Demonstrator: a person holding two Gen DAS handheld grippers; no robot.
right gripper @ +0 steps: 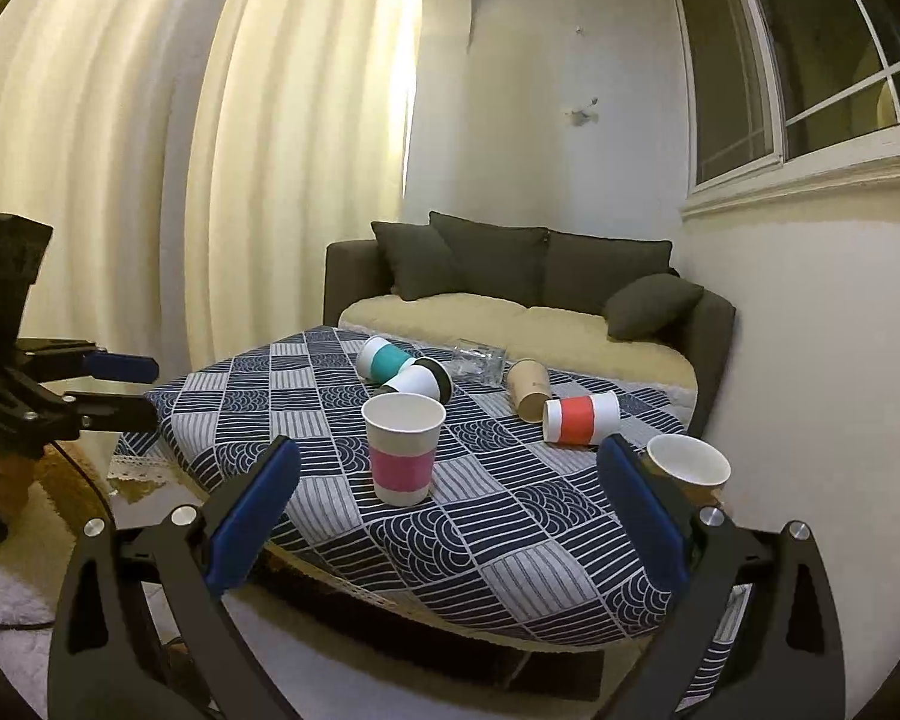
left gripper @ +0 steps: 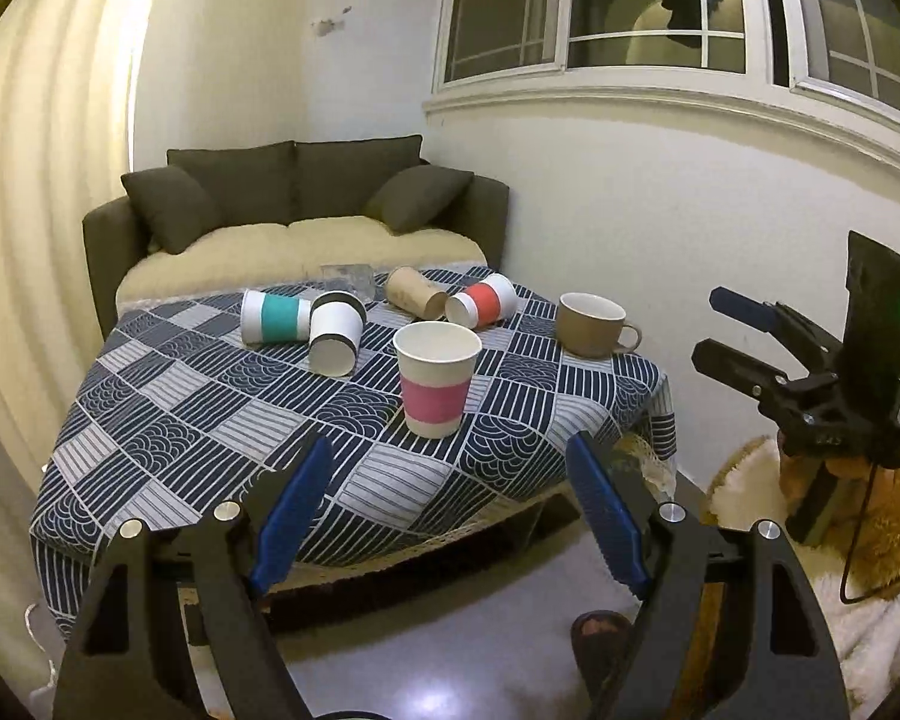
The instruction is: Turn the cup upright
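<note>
A white paper cup with a pink band [left gripper: 437, 383] [right gripper: 402, 447] stands upright near the front of the patterned tablecloth [left gripper: 210, 420] [right gripper: 510, 528]. Behind it lie several cups on their sides: a teal-banded one [left gripper: 275, 315] [right gripper: 383, 358], a white one with a black rim [left gripper: 336, 330] [right gripper: 420, 382], a brown one [left gripper: 414, 292] [right gripper: 528, 390] and a red-banded one [left gripper: 481, 299] [right gripper: 581, 418]. My left gripper [left gripper: 450, 468] is open and empty, held back from the table's front edge. My right gripper [right gripper: 450, 474] is open and empty too; it also shows in the left wrist view [left gripper: 732, 330].
A brown mug [left gripper: 594, 324] [right gripper: 687, 465] stands upright at the table's right edge. A clear glass [left gripper: 347, 281] [right gripper: 480, 360] lies at the back. A dark sofa [left gripper: 306, 210] [right gripper: 528, 288] stands behind the table, a wall at the right. A foot [left gripper: 600, 648] is on the floor.
</note>
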